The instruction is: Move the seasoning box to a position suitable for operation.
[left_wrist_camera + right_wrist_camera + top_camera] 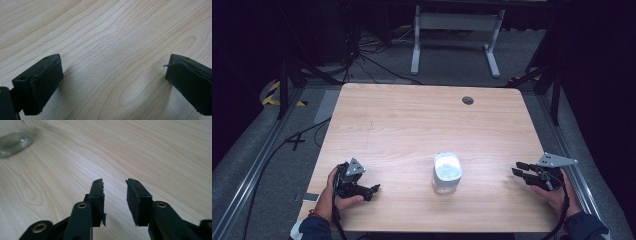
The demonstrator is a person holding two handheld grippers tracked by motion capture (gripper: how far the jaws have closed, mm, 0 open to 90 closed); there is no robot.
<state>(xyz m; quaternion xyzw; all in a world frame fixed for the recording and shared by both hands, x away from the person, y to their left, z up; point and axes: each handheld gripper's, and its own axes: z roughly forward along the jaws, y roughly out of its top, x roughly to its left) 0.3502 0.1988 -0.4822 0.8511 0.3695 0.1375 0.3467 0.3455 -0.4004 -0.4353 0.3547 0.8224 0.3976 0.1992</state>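
A clear glass jar (447, 173) with a white lid stands upright near the front middle of the wooden table (412, 125). To its left, a hand holds my left gripper (373, 190) low over the table, pointing toward the jar; its jaws are wide open over bare wood (112, 72). At the table's front right corner, another hand holds my right gripper (515, 168), pointing left toward the jar. Its jaws (115, 187) stand a narrow gap apart with nothing between them. The jar's glass base (12, 142) sits at the top left of the right gripper view, well away from the fingertips.
A round cable hole (468, 100) sits near the table's far edge. On the floor beyond the table stand a white desk frame (457, 30) and loose cables (362, 55). Metal rails (257, 160) run along both sides of the table.
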